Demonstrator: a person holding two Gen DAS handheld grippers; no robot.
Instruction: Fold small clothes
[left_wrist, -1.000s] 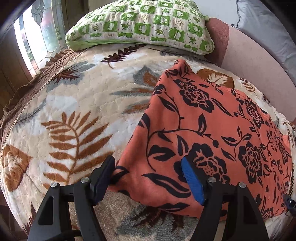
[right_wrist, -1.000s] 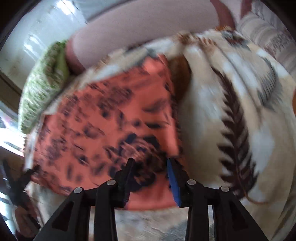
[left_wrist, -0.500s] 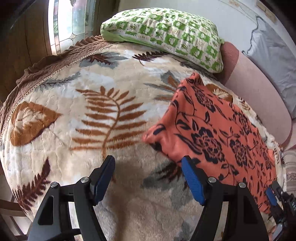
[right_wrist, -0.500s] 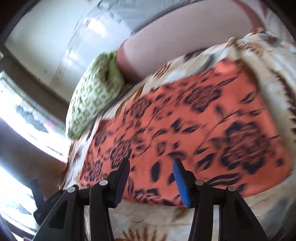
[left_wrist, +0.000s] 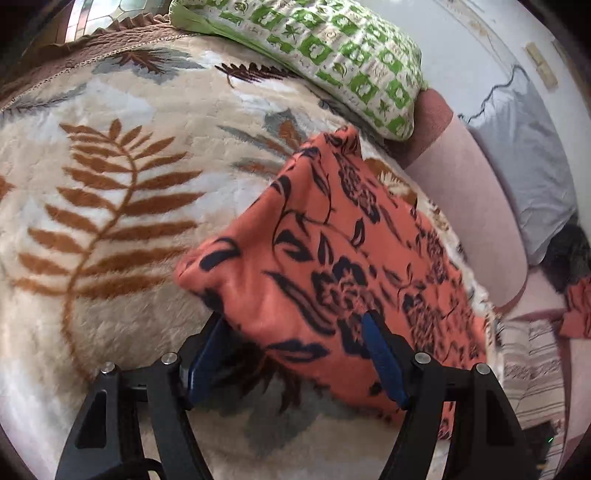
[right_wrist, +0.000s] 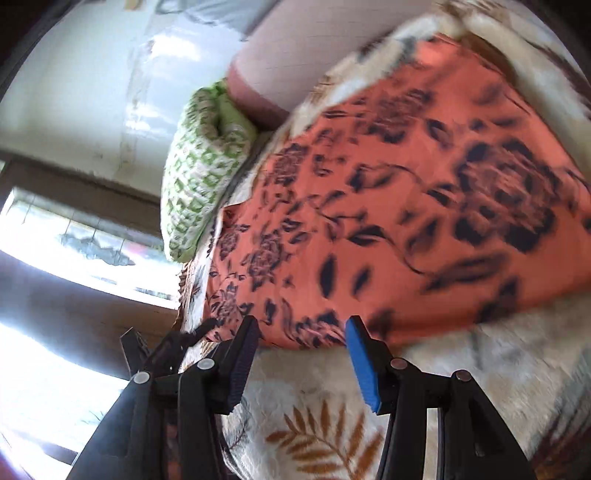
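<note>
We see the orange floral cloth (left_wrist: 332, 258) lying flat on the leaf-print blanket (left_wrist: 110, 221) of the bed, near the green pillow (left_wrist: 332, 55); our left claw (left_wrist: 295, 354) is open wide, the cloth's near edge between its pads, not pinched; our right claw (right_wrist: 301, 350) is opening, pads at the cloth's (right_wrist: 406, 203) near edge, gripping nothing; right view is blurred.

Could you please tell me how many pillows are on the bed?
1: a green-and-white checked pillow lies at the head of the leaf-print blanket, just beyond the orange floral garment. Others may lie outside the views.
</note>
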